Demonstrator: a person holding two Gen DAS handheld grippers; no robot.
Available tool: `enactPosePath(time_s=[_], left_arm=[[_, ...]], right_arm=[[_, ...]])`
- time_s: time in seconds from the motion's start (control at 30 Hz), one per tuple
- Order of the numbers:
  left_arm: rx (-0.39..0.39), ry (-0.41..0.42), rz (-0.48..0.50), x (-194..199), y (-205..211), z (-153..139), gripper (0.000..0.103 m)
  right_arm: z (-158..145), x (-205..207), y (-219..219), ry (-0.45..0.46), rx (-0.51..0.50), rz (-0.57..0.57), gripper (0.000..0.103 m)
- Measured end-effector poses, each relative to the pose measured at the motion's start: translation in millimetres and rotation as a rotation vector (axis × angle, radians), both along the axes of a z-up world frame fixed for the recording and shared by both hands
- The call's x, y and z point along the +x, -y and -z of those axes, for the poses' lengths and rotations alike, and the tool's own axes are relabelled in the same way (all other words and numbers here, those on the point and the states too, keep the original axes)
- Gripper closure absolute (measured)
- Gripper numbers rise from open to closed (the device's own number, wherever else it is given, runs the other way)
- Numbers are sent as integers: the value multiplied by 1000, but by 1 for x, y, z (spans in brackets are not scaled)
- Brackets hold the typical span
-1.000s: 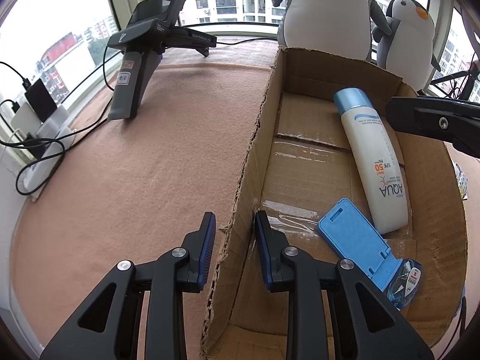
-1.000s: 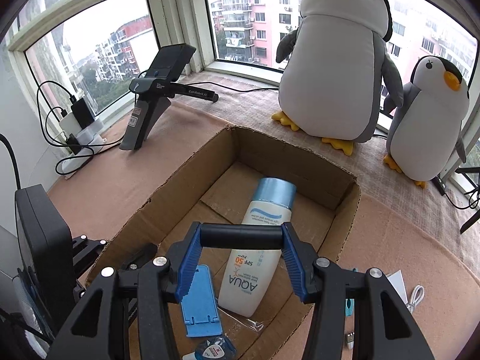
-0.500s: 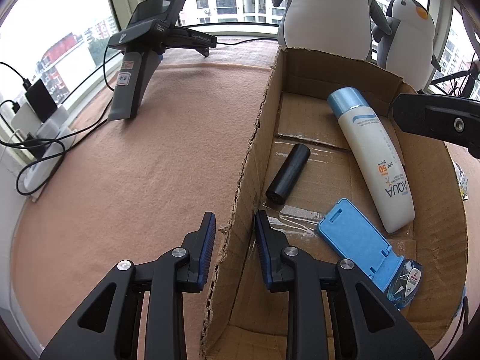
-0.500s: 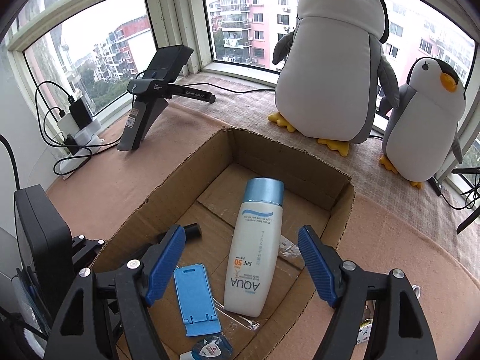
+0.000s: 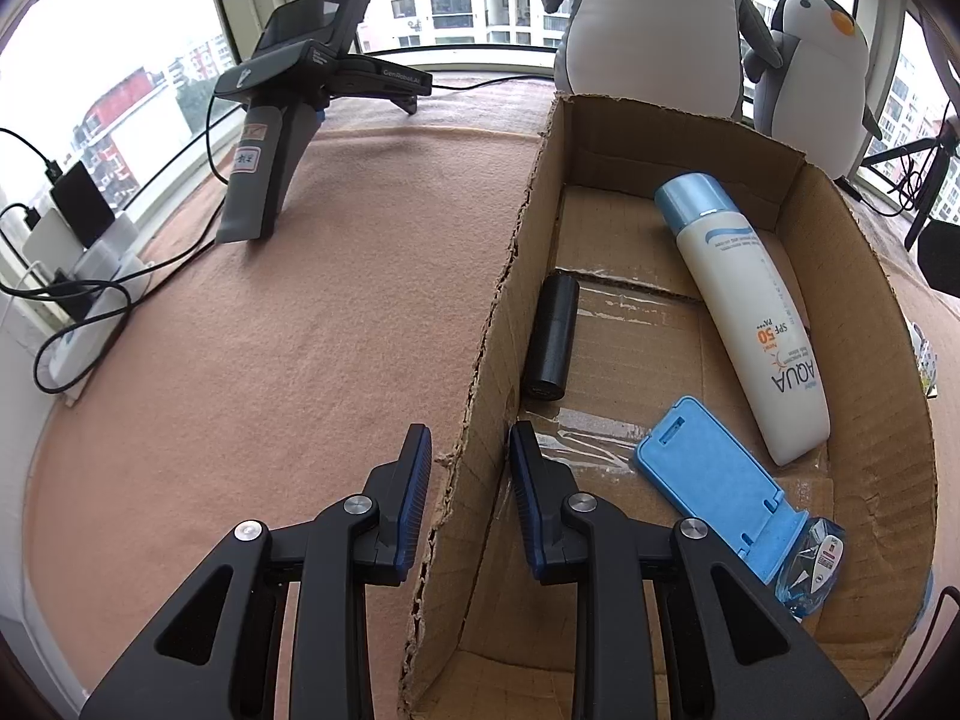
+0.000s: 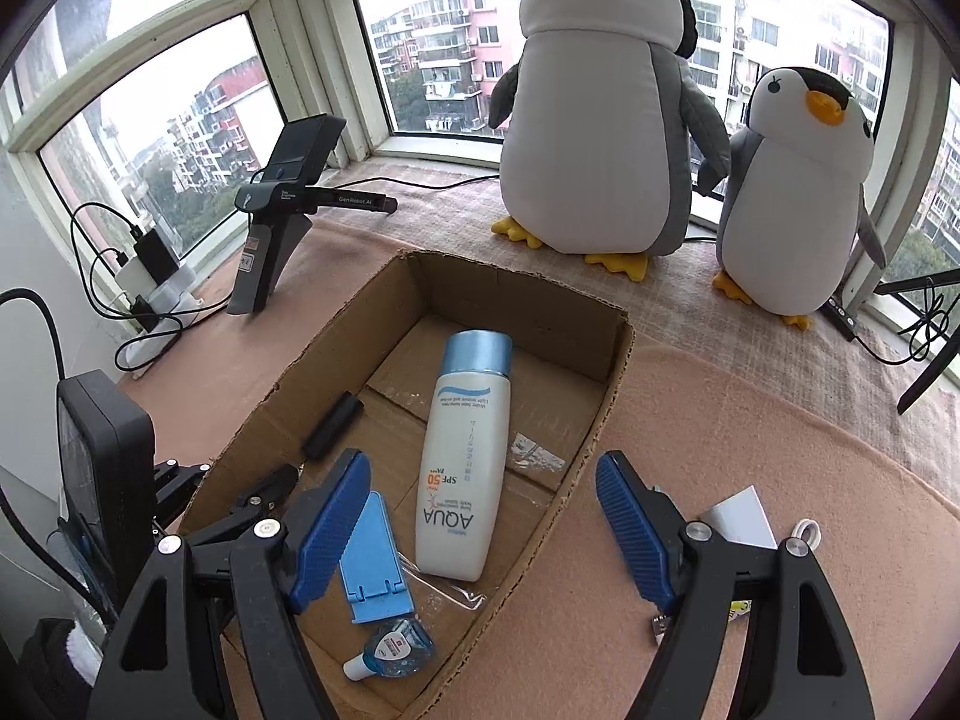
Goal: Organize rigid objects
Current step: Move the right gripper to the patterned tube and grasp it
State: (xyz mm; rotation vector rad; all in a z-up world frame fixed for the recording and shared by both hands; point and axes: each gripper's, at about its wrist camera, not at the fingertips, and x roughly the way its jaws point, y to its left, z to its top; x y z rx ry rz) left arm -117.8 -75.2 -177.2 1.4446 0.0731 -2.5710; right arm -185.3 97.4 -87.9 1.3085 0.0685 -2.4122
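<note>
Cardboard is what my left gripper [image 5: 469, 468] pinches, jaws nearly shut on the box [image 5: 864, 324] wall. My right gripper [image 6: 480, 516] hangs wide and empty above the box. Inside, against that wall, lies the black cylinder [image 5: 551, 337]: stiff, light, probably slippery, best taken mid-length. Pink cloth [image 5: 288, 360] covers the sill under the box, windows beyond.

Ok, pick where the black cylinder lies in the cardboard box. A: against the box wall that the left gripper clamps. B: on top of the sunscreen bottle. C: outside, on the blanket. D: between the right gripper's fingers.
A: the black cylinder lies along that wall of the cardboard box.
</note>
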Motion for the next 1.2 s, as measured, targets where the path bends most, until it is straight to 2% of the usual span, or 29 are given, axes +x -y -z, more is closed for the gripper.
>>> enactPosePath(time_s=[0.17,0.4,0.6,0.73,0.9,1.03,1.2], left_arm=[[0,0,0,0,0,0,79],[-2,1,0,0,0,0,79],[-3,1,2,0,1,-1,79],[-3,1,2,0,0,-1,79],[-3,1,2,0,0,-1,79],[-3,1,2,0,1,-1,79],[-3,0,3,0,1,-1,79]], right_arm=[[-5,11,-49,42,-67,78,29],[-8,32,-109,78,-88,176,29],[15,31,-145,194,-136,266,30],[38,24,-156,283,-185,325,40],[67,9,-157,390,-239,402,60],[81,-1,-153,427,-254,439,61],[86,-8,-146,425,-207,461,61]])
